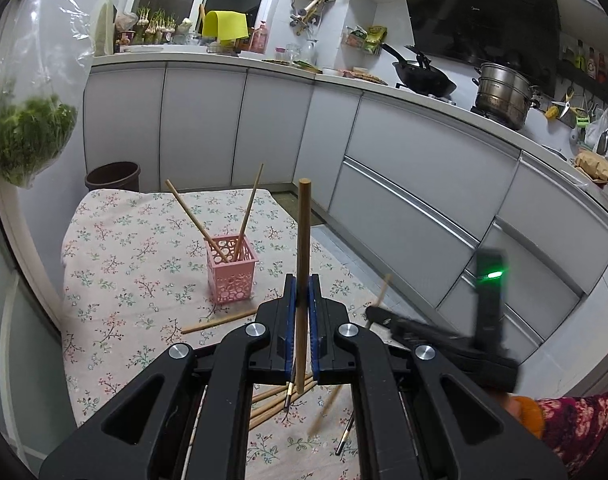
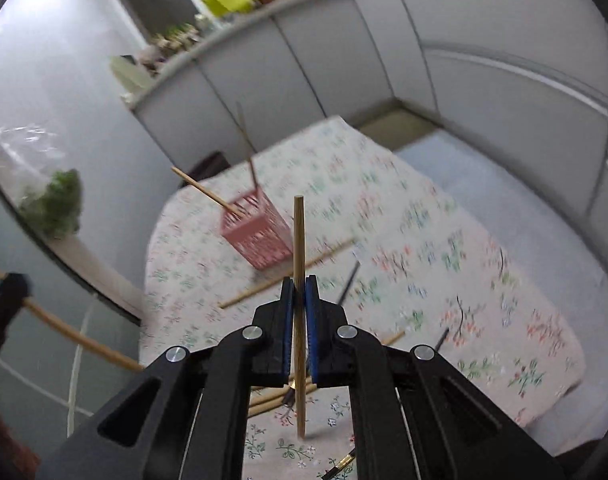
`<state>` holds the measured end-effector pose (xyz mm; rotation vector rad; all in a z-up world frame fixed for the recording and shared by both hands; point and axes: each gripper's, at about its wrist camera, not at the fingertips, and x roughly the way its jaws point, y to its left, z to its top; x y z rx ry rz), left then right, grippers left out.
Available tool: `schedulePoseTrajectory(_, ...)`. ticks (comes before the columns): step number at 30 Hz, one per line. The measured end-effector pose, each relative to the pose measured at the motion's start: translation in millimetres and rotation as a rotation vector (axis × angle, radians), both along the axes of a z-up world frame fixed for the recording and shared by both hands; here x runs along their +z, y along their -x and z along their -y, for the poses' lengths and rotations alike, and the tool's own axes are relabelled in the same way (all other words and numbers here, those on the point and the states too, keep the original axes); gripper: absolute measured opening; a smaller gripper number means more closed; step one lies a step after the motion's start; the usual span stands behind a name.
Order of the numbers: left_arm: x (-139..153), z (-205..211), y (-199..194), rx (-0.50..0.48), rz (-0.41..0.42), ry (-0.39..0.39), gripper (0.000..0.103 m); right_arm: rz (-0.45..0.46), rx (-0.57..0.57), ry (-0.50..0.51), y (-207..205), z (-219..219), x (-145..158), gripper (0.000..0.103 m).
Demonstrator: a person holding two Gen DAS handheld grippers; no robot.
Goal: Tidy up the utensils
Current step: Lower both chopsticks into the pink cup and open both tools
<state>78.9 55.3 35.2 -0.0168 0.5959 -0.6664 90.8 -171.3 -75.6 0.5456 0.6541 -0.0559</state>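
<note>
My left gripper (image 1: 302,292) is shut on a wooden chopstick (image 1: 304,224) that stands upright between its blue pads. Beyond it a pink perforated basket (image 1: 232,270) holds two leaning chopsticks (image 1: 246,210). My right gripper (image 2: 300,292) is shut on another wooden chopstick (image 2: 298,240), held upright above the floral tablecloth (image 2: 423,240); the view is blurred. The pink basket (image 2: 256,236) stands ahead and to the left of it. Loose chopsticks (image 1: 220,321) lie on the cloth, with several more (image 1: 272,400) beneath the left gripper. A dark chopstick (image 2: 347,284) lies near the right gripper's fingers.
A dark bin (image 1: 112,176) stands on the floor behind the table's far left corner. White cabinets (image 1: 403,184) run along the right and back. A plastic bag of greens (image 1: 28,136) hangs at the left. A floral sleeve (image 1: 575,424) shows at the lower right.
</note>
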Motion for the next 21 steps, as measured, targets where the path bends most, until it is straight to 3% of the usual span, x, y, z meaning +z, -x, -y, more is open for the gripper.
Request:
schedulePoseTrajectory(6,3.6,8.5,-6.2,0.048,0.002,-0.013,0.005,0.108,0.028,0.067,7.3,1.4,41.3,0.006)
schedulePoseTrajectory(11,8.1,16.2,-19.5,0.091,0.015,-0.039,0.005,0.166,0.033,0.1,-5.4,6.2,71.3,0.006)
schedulePoseTrajectory(21,28.6,22.6,-53.5,0.173,0.07,-0.018,0.005,0.29,0.014,0.147,-33.5,12.2,119.6,0.006)
